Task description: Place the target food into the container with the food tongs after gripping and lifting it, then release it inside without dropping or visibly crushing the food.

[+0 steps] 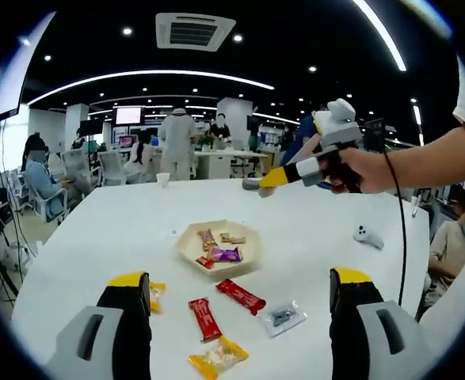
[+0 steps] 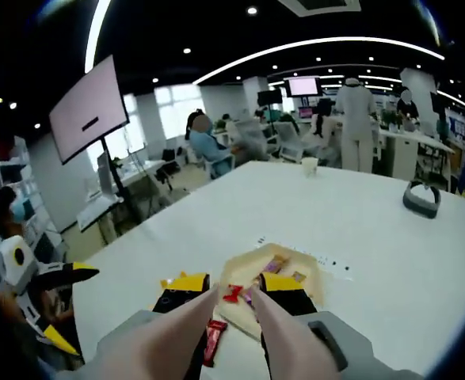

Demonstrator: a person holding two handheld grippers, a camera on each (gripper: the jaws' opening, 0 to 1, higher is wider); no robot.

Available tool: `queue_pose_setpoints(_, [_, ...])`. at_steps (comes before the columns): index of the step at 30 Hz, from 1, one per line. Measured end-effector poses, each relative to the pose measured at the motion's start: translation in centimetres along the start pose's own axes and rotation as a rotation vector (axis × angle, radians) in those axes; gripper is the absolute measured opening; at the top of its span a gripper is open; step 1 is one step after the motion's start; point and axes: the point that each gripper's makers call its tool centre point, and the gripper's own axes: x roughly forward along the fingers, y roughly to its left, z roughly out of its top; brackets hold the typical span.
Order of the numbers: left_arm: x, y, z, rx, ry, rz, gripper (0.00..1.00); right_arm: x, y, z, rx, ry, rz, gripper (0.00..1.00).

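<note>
In the left gripper view, the left gripper [image 1: 240, 277] has its black, yellow-tipped jaws spread wide with nothing between them. Beyond them, on the white table [image 1: 97, 237], lie two red oblong snack packets. One red packet [image 1: 240, 295] has its long axis slanting from upper left to lower right; the second red packet [image 1: 205, 318] points almost straight away from the camera. Beside them are a yellow packet [image 1: 218, 356] and a clear packet [image 1: 282, 317]. Just behind stands the beige hexagonal paper tray [image 1: 186, 241], with small packets inside.

This view also shows a person's hand [image 1: 359, 168] holding the right gripper [image 1: 276, 176] high over the table, pointing left.

In the right gripper view, the right gripper [image 2: 234, 286] presses its jaws on the two arms of the pale food tongs [image 2: 186, 324]. The tongs point forward at the tray [image 2: 311, 273], their tips slightly apart. A small red piece [image 2: 234, 294] shows between the tips; I cannot tell if it is gripped or lies in the tray. The left gripper [image 2: 62, 305] appears at the left edge.
</note>
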Motion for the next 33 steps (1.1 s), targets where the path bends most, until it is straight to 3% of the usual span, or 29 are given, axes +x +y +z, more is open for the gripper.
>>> queue_pose_setpoints(10, [1.5,-1.6,1.2,0.054,0.033,-0.102,0.94,-1.4,1.4,-1.0,-0.015,-0.015,0.003,0.24])
queue_pose_setpoints(17, [1.4,-1.6,1.3,0.061,0.05,-0.169,0.93,-2.6,0.7,-1.2,-0.025,-0.05,-0.058,0.25])
queue_pose_setpoints(26, [0.3,0.7,1.5,0.094,0.051,-0.248,0.93,-5.1,-0.5,-2.8,-0.024,-0.082,-0.181,0.26])
queue_pose_setpoints(33, [0.0,1.7,0.1,0.088,0.098,-0.314,0.92,-7.0,-0.7,-4.8,0.014,-0.102,-0.235,0.27])
